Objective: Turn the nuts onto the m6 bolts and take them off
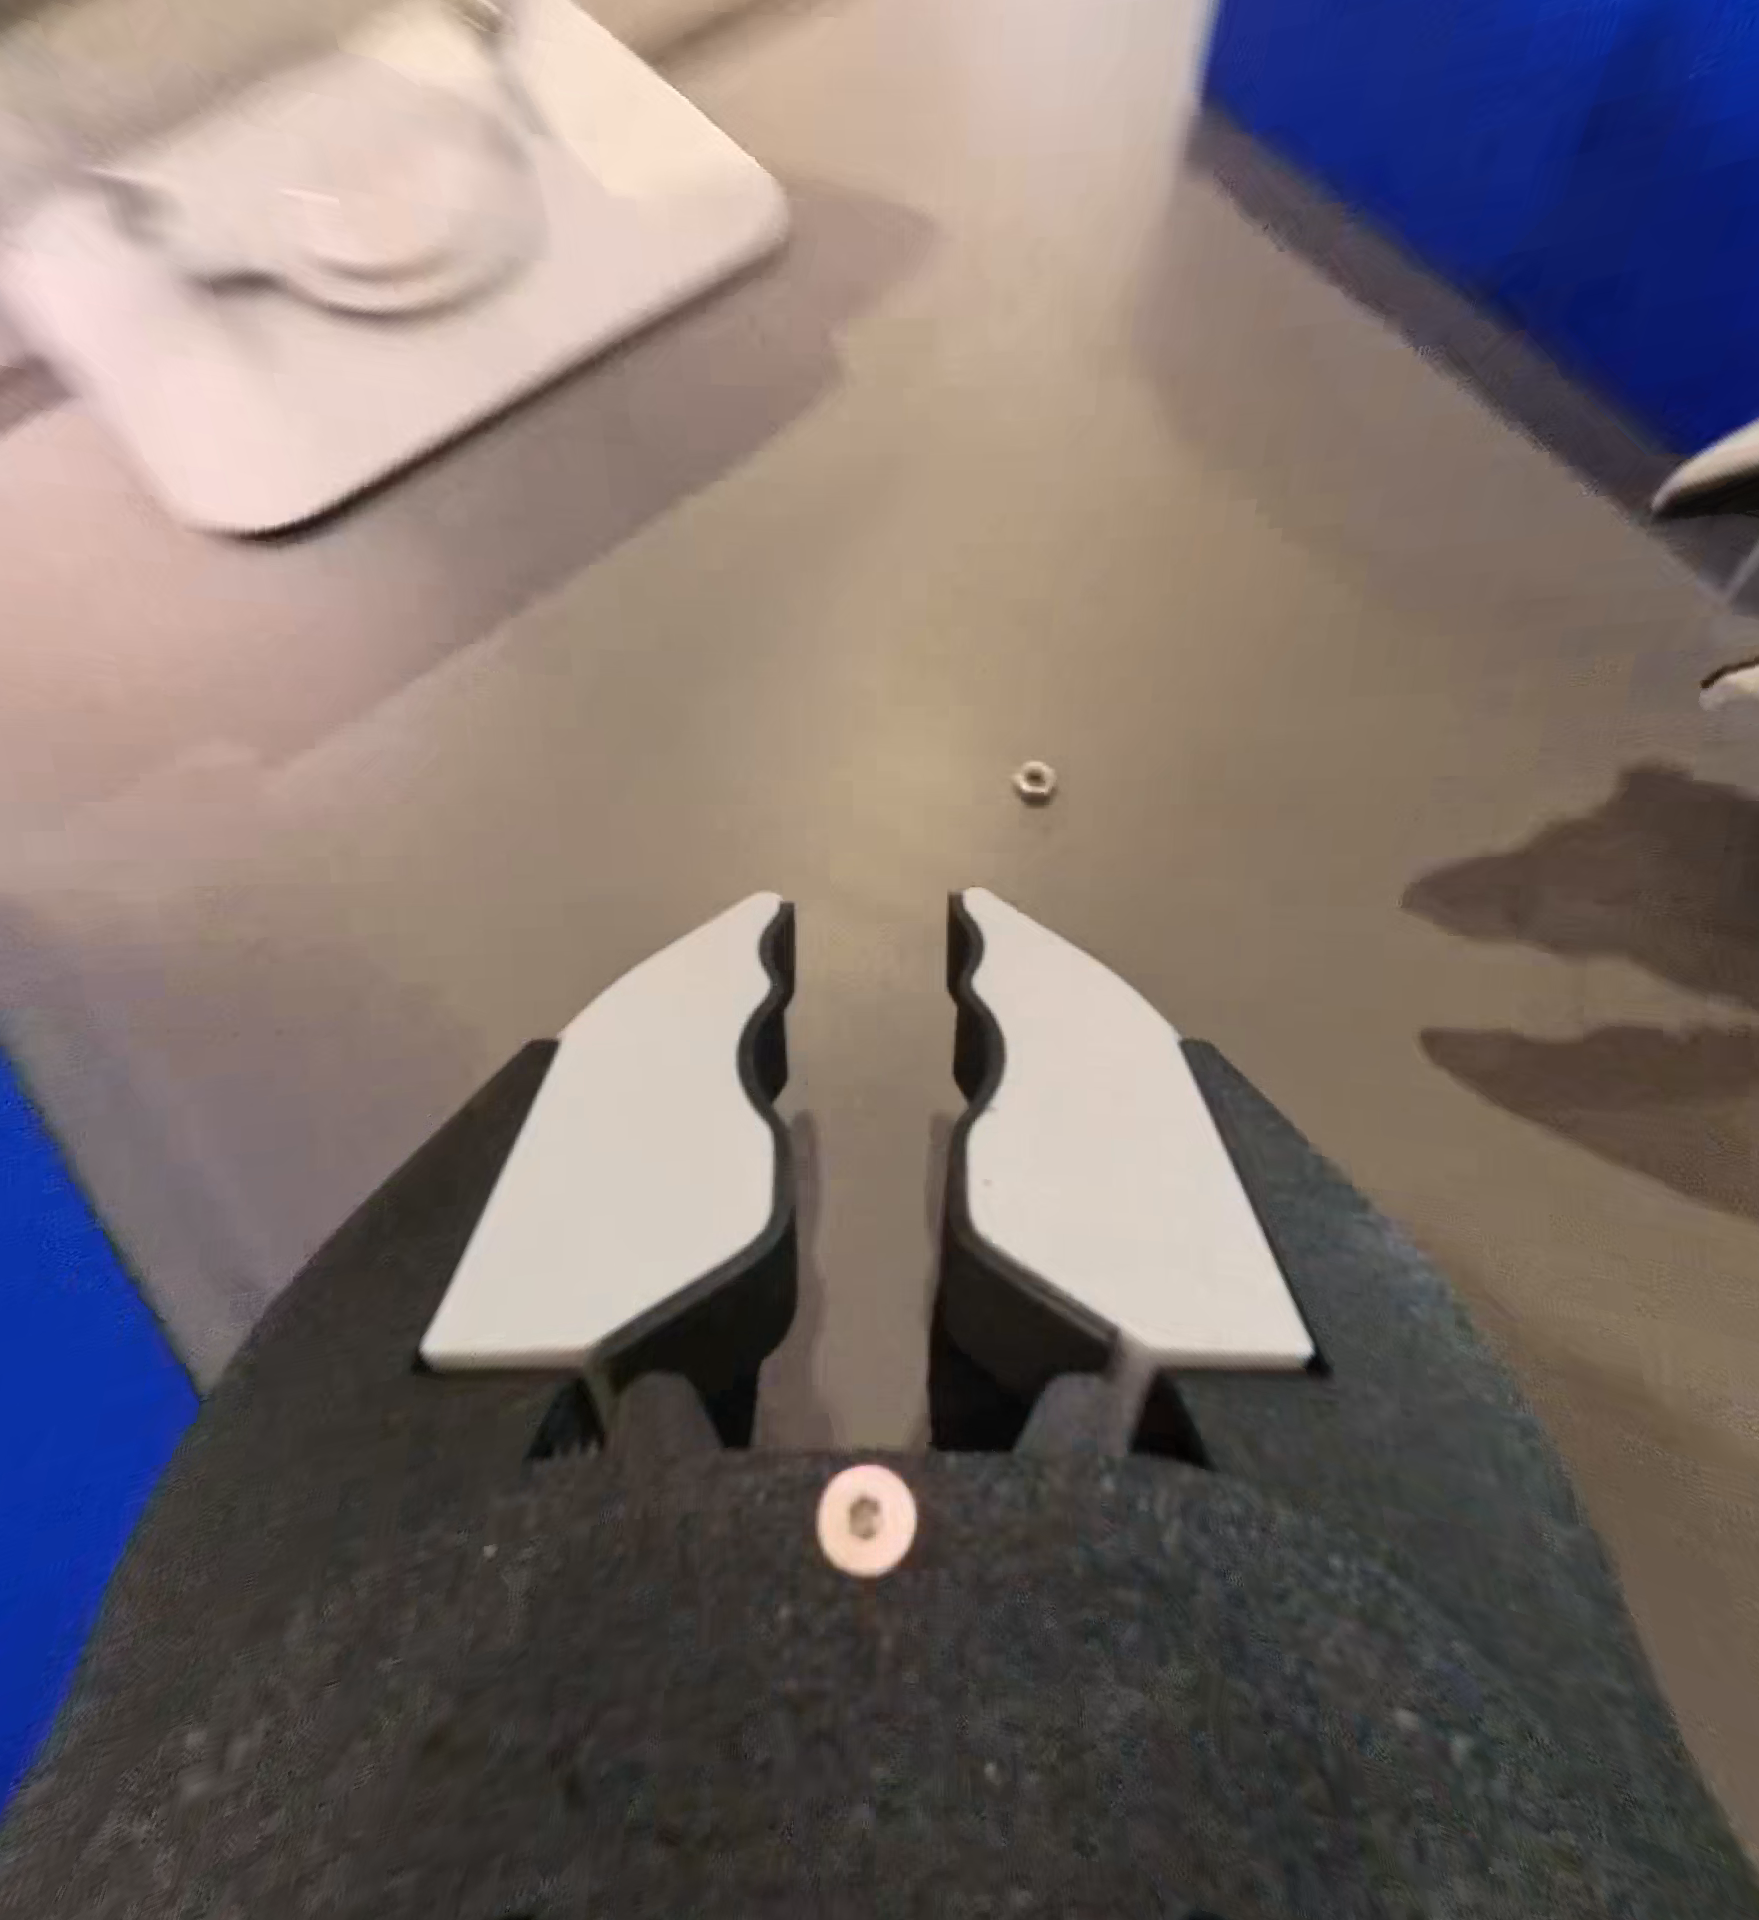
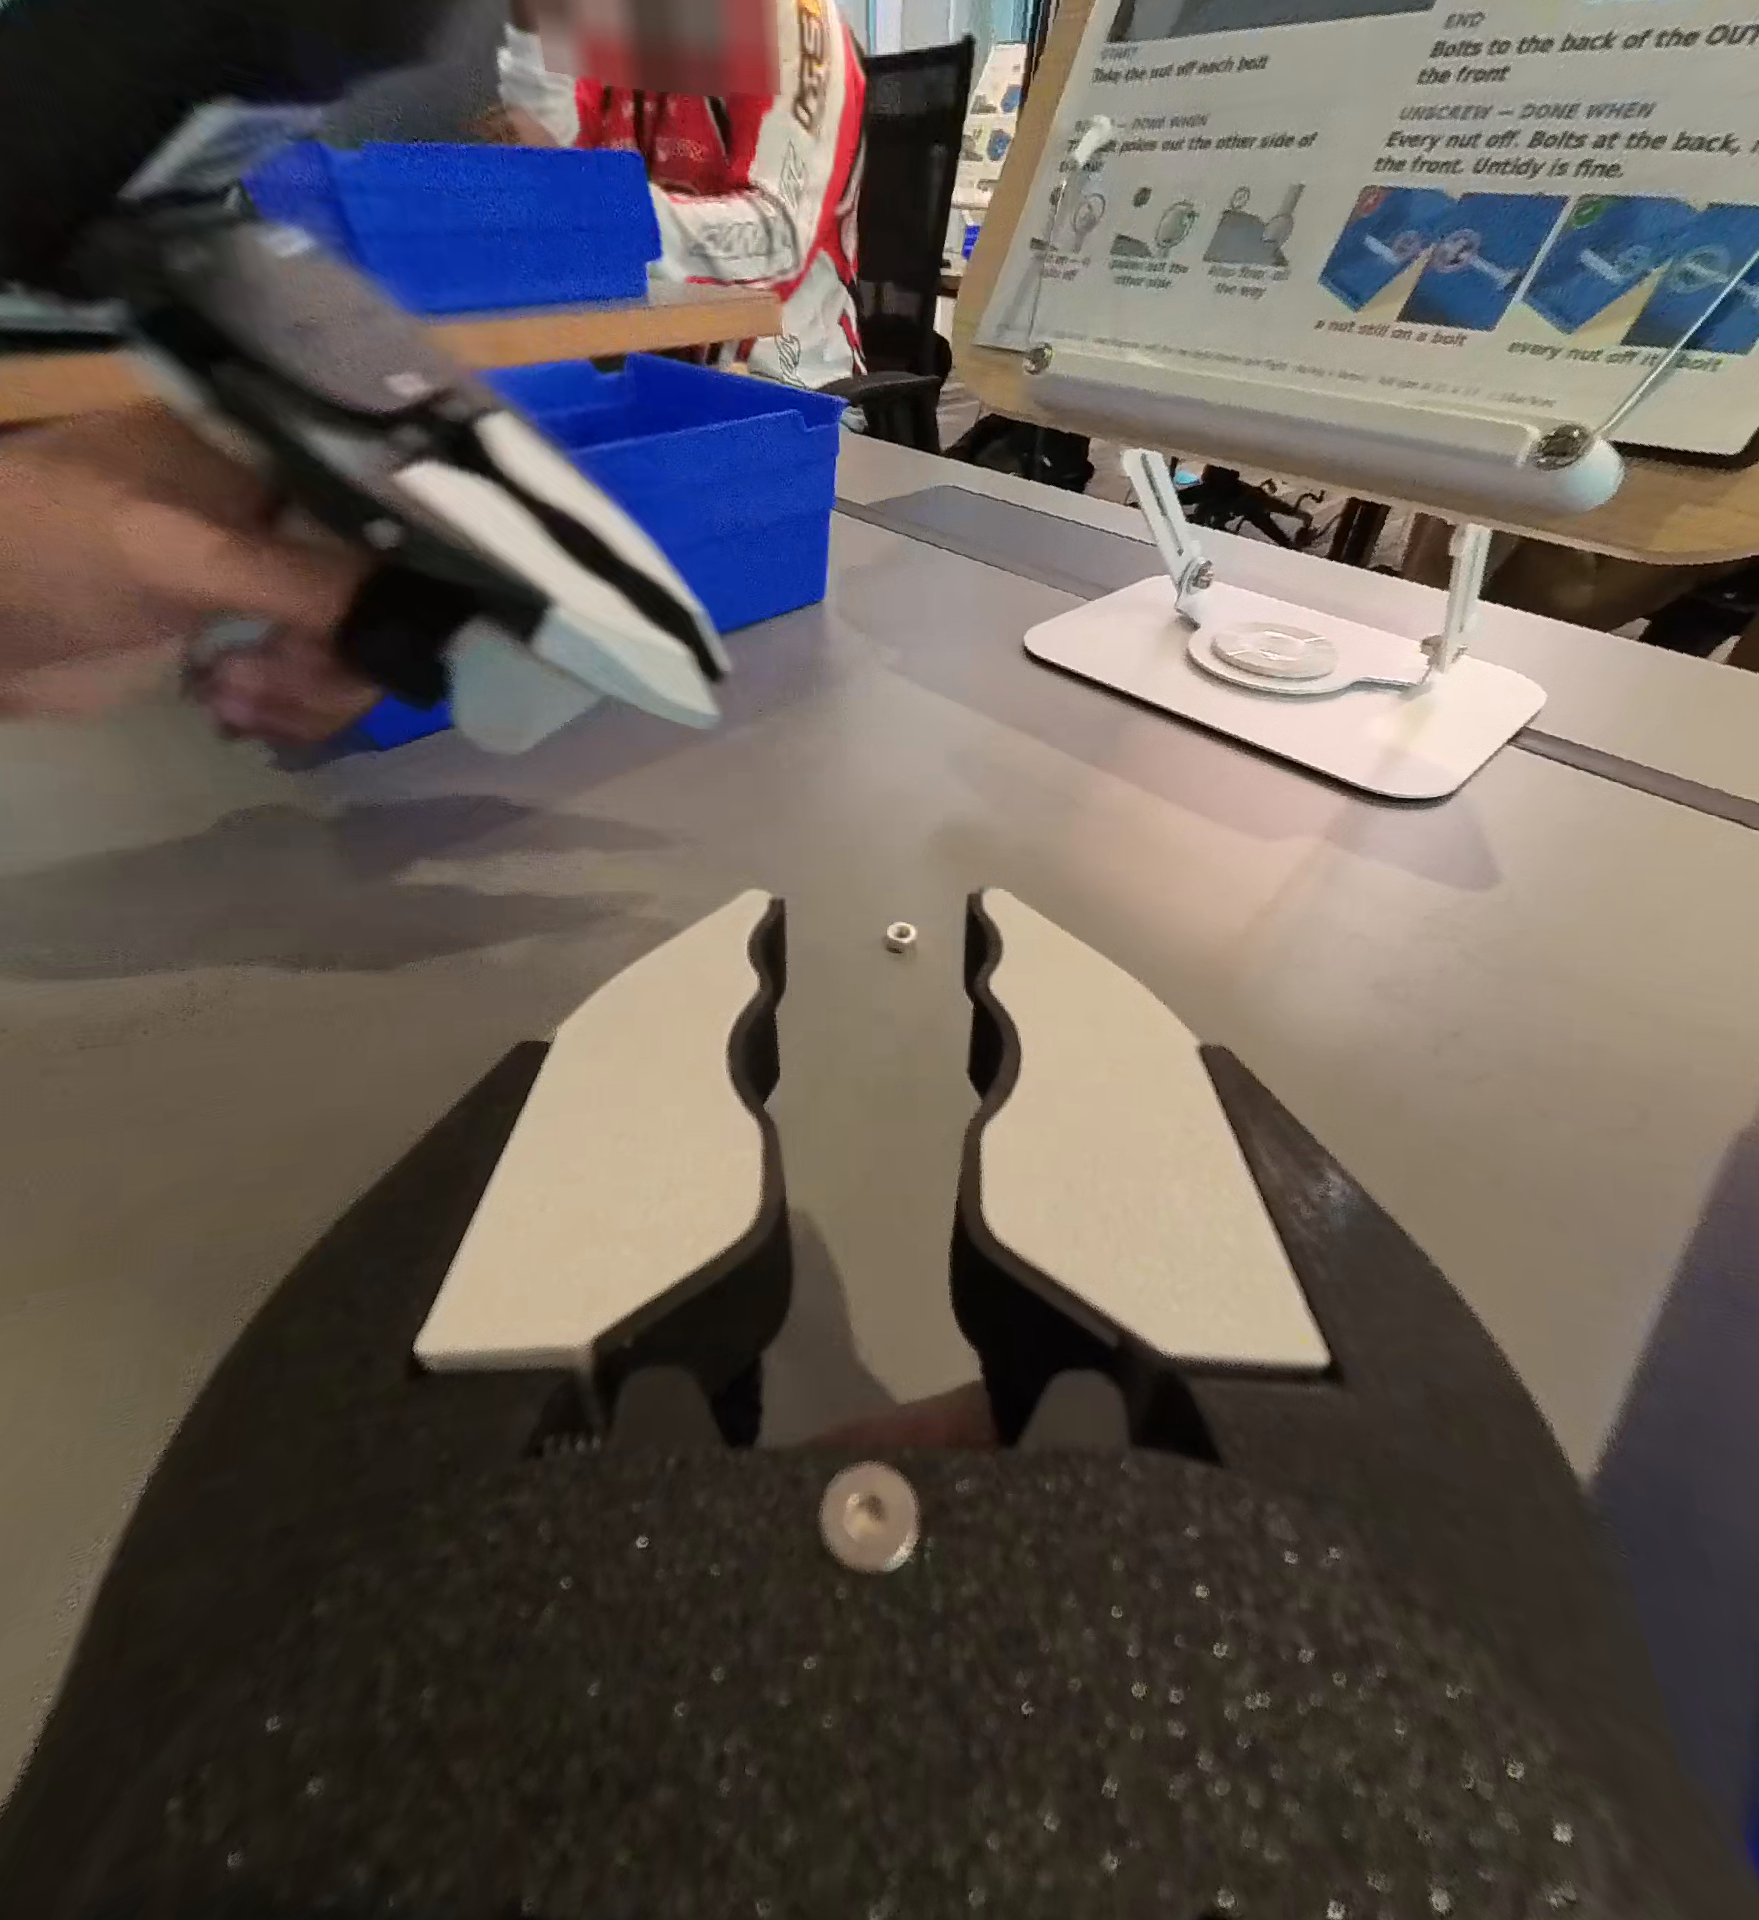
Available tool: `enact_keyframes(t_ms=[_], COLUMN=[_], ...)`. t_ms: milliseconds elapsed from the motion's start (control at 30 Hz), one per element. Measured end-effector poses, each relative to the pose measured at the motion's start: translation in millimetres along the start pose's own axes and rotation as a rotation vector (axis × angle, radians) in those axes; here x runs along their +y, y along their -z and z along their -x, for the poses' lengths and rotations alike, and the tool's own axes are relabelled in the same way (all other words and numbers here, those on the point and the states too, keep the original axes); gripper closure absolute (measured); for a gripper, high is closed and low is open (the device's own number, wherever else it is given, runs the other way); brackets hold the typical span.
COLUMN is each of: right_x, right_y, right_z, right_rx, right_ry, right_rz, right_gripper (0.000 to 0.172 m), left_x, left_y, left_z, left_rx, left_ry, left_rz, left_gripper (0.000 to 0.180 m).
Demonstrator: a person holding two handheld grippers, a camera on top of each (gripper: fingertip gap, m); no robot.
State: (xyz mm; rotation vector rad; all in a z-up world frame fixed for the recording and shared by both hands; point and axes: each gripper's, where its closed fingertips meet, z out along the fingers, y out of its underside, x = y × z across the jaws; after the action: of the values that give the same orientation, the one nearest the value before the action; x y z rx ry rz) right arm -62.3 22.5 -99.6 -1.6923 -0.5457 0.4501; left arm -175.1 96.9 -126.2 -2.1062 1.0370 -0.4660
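On the grey tabletop point(image 2: 1270, 1039) a small silver hex nut point(image 2: 896, 936) lies loose between the right gripper point(image 2: 873, 914)'s parted pads (untouched); the left gripper point(image 1: 871, 914) gapes part-open, holding nothing.

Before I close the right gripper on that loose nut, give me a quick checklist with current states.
1. Nut lies flat on the table, hole up: ok.
2. Right gripper open, nothing in it: ok.
3. Nut lined up in the gap between the right gripper's fingers: ok in the right wrist view; whether the fingertips are down at nut height: cannot tell.
4. Left gripper open and holding nothing: ok.
5. Left gripper clear of the nut: ok, it is raised off to the left in the right wrist view.
6. Bolt ready to take the nut: not ok, no bolt shows in either view.
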Motion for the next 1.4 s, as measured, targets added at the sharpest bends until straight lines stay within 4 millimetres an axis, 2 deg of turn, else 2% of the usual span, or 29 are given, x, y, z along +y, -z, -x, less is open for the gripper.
enact_keyframes(t_ms=[100, 167, 233, 300, 367, 433, 533, 600, 667, 833, 967, 1067, 1400], right_x=[5, 8, 9, 11, 13, 20, 24, 34, 42, 59, 62, 62, 69], right_y=[-3, -6, -9, -13, -18, -29, -56, -75, -87, -92, -96, -99, -106], right_z=[-2, -2, -2, -1, 0, -6, -11, -15, -10, -13, -11, -12, -9], right_rx=[0.028, 0.035, 0.038, 0.029, 0.0, -0.011, -0.078, -0.139, -0.251, -0.471, -0.586, -0.621, -0.698], right_ry=[0.029, 0.046, 0.041, 0.021, 0.024, 0.114, 0.144, 0.14, 0.174, 0.618, 0.788, 0.839, 0.846], right_rz=[0.031, 0.05, 0.061, 0.08, 0.15, 0.324, 0.505, 0.647, 0.744, 0.92, 0.98, 1.006, 1.061], right_gripper=[0.139, 0.139, 0.139, 0.139, 0.14, 0.139, 0.141, 0.14, 0.141, 0.139, 0.144, 0.148, 0.15], left_x=[31, 45, 46, 42, 46, 50, 47, 46, 43, 44, 44, 43, 43], left_y=[35, 52, 68, 77, 77, 79, 87, 87, 84, 79, 75, 74, 70], left_z=[15, 17, 22, 19, 19, 19, 18, 18, 15, 14, 13, 11, 11], left_rx=[-0.191, -0.288, -0.398, -0.399, -0.382, -0.351, -0.339, -0.351, -0.334, -0.304, -0.293, -0.293, -0.28], left_ry=[0.173, 0.156, 0.103, 0.104, 0.114, 0.14, 0.15, 0.127, 0.115, 0.116, 0.105, 0.091, 0.089], left_rz=[-0.275, -0.359, -0.404, -0.461, -0.454, -0.468, -0.513, -0.519, -0.521, -0.504, -0.49, -0.483, -0.469], left_gripper=[0.154, 0.156, 0.156, 0.156, 0.155, 0.153, 0.153, 0.154, 0.153, 0.153, 0.152, 0.152, 0.15])
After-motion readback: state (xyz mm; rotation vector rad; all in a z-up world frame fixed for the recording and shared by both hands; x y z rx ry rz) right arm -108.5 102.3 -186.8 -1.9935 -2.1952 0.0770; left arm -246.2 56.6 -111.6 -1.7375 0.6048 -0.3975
